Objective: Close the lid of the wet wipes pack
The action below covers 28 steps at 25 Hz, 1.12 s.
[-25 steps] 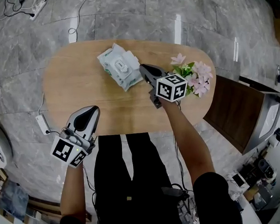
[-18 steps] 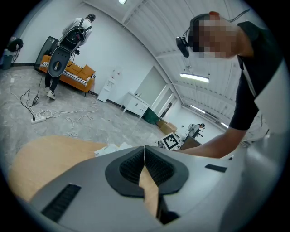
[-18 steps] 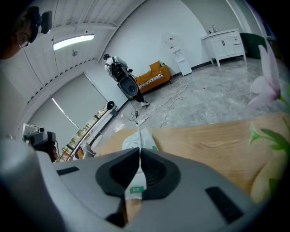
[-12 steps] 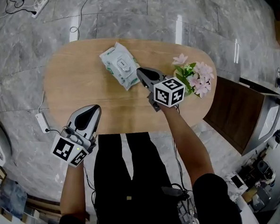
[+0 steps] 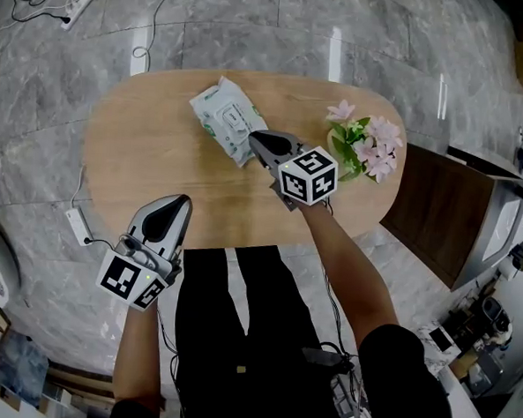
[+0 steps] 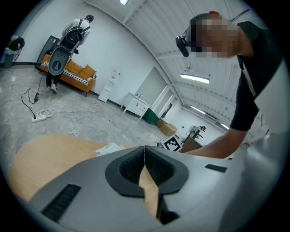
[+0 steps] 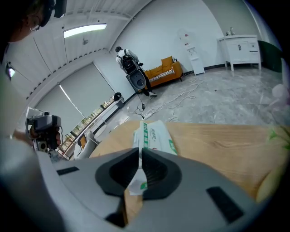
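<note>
The wet wipes pack (image 5: 229,120), white and pale green, lies on the oval wooden table (image 5: 141,152) at the far middle. Its white lid (image 5: 235,117) lies flat on top. My right gripper (image 5: 253,137) points at the pack's near right corner, tips just short of it. Its jaws are opening, with a narrow slit between them and nothing in it. In the right gripper view the pack (image 7: 154,136) sits straight ahead of the right gripper (image 7: 140,152). My left gripper (image 5: 181,200) hovers at the table's near edge, shut and empty, as the left gripper view (image 6: 144,148) shows.
Pink flowers (image 5: 364,148) with green leaves stand on the table just right of my right gripper. A dark wooden cabinet (image 5: 438,214) is beyond the table's right end. A power strip (image 5: 76,228) and cables lie on the grey floor at left.
My right gripper has slid left and slightly toward me along the pack's near side, rolling a little. The left gripper has stayed where it was.
</note>
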Each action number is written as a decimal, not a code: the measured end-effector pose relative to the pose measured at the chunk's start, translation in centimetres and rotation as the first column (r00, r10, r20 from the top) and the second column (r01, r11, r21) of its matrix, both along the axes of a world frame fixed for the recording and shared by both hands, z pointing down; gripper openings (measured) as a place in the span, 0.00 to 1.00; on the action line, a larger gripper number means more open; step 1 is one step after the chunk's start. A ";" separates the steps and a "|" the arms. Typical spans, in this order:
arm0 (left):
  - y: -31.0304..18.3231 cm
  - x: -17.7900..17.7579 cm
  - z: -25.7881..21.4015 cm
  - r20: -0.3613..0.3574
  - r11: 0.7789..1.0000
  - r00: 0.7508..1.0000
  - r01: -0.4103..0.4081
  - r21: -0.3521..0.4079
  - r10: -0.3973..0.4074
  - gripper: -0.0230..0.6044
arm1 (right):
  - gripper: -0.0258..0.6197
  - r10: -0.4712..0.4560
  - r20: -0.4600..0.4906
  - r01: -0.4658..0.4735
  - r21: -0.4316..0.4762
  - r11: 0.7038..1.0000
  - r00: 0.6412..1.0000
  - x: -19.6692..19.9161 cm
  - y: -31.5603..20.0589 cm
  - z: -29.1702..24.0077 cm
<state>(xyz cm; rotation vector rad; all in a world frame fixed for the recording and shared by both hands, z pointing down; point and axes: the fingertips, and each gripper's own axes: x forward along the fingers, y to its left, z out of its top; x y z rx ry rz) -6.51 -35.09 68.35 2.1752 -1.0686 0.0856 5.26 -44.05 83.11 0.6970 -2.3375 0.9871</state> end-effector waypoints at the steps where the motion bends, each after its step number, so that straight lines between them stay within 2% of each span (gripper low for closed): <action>1: 0.0 0.0 0.0 -0.001 1.000 1.000 0.001 0.000 -0.001 0.06 | 0.08 -0.006 -0.003 0.006 0.000 1.000 1.000 -0.1 0.1 0.1; 14: 0.5 -0.9 0.3 -0.011 1.000 1.000 0.018 -0.005 -0.018 0.06 | 0.09 -0.075 -0.039 0.073 -0.050 0.996 0.996 -1.9 1.3 1.7; 18: 0.5 -1.3 0.5 -0.014 1.000 1.000 0.025 -0.010 -0.025 0.06 | 0.06 -0.093 -0.051 0.089 -0.068 0.994 0.994 -2.3 1.4 2.2; 28: 0.2 -2.0 1.1 -0.015 0.999 0.999 0.028 -0.021 -0.028 0.06 | 0.06 -0.043 -0.041 0.040 -0.070 0.997 0.998 -3.6 -0.8 2.5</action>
